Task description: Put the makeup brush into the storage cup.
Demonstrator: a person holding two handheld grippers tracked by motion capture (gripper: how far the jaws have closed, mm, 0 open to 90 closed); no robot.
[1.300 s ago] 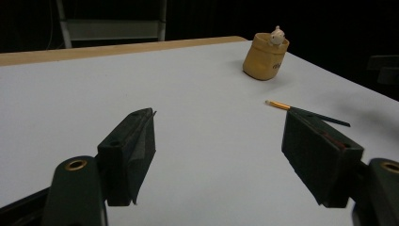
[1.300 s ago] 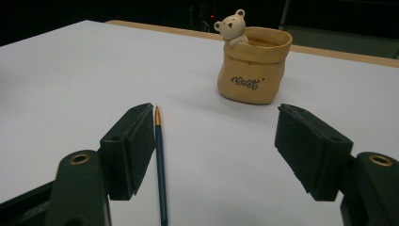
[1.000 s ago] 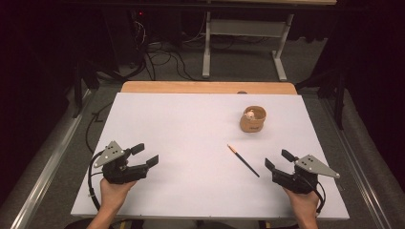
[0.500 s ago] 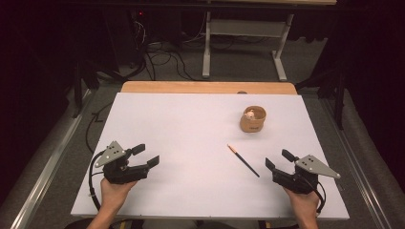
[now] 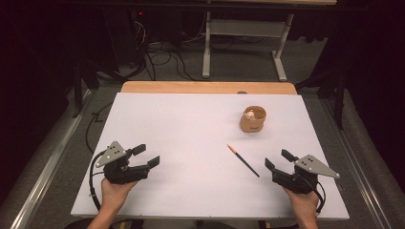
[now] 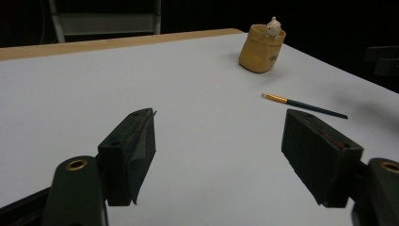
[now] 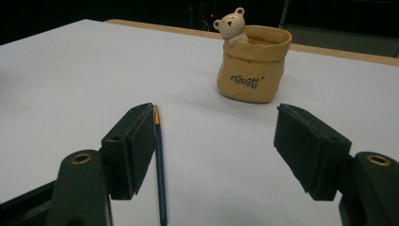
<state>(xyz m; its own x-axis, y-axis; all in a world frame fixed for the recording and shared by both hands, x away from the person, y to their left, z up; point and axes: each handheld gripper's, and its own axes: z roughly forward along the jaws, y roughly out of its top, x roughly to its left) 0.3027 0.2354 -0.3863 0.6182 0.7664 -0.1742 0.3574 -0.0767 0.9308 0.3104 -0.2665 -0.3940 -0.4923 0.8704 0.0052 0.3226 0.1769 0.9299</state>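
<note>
So we've got a white table [image 5: 191, 143] with a thin paintbrush [image 5: 243, 160] lying flat on it, right of centre. Its long axis runs diagonally in the high view: the pale bristle tip with the gold ferrule points toward about 10 o'clock, and the dark handle end points toward about 4 o'clock, aimed at the right gripper [image 5: 277, 160]. Up at roughly 1 o'clock from the brush, well apart from it, sits a tan pot shaped like a paper bag [image 5: 252, 119] with a little bear figure [image 5: 249, 114] peeking over its rim.

We can see the left gripper [image 5: 145, 156] low on the left side of the table, held in a hand [image 5: 113, 191], with its jaws spread wide and nothing between them. The right gripper is low on the right with its jaws also wide apart and empty. In the right gripper view the brush [image 7: 159, 165] runs along just inside one jaw, pointing away toward 12 o'clock, with the pot [image 7: 252, 63] farther on. We can't tell whether that jaw touches the brush.
</note>
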